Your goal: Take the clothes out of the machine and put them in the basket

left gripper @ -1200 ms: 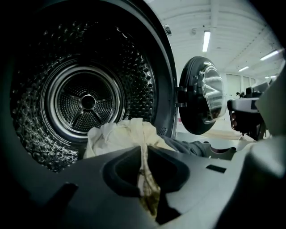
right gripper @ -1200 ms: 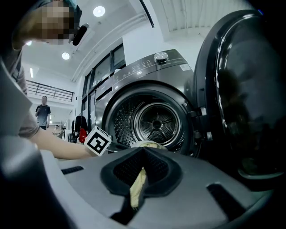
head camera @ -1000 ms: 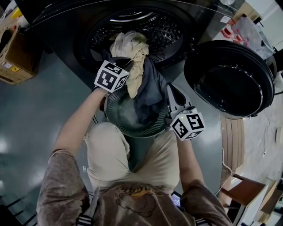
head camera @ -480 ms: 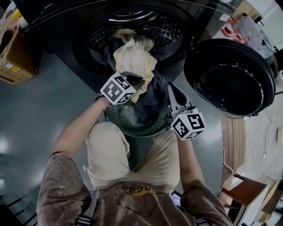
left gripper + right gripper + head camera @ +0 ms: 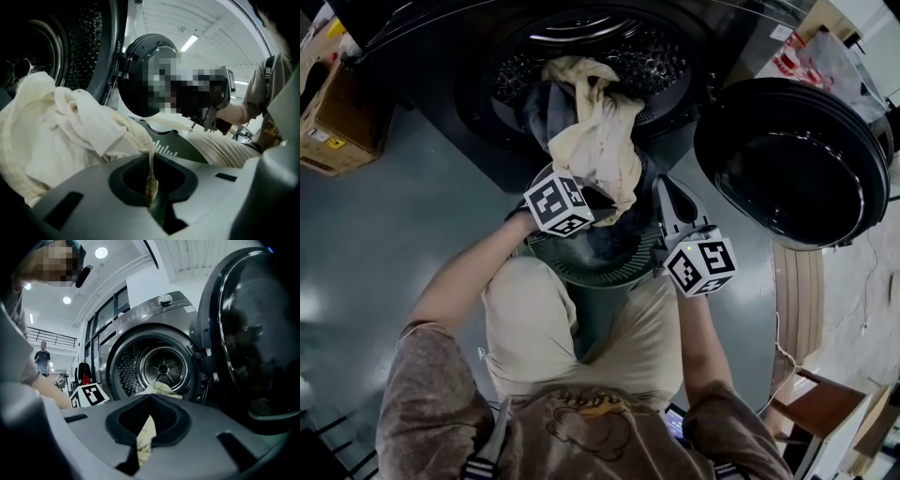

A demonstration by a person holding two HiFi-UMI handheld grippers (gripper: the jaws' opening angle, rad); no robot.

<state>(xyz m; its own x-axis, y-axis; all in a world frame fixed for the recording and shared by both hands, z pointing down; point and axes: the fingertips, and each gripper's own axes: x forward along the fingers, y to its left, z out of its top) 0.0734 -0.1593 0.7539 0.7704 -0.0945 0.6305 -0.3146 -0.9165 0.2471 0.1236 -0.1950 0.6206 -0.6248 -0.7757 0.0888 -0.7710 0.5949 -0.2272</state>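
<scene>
Your left gripper (image 5: 151, 186) has come down from the drum (image 5: 661, 61) mouth toward frame centre, and its jaws are pinched tight on a thin fold of the cream cloth (image 5: 598, 141). That cloth now trails from the drum lip at upper centre down to the basket (image 5: 581, 267) between your knees. Your right gripper (image 5: 143, 441) hasn't budged at the basket's right rim, and its jaws are also closed on a strip of pale fabric. A dark garment (image 5: 546, 108) still sags out of the opening. The cream piece looks nearly home, but its upper end isn't free of the drum yet.
</scene>
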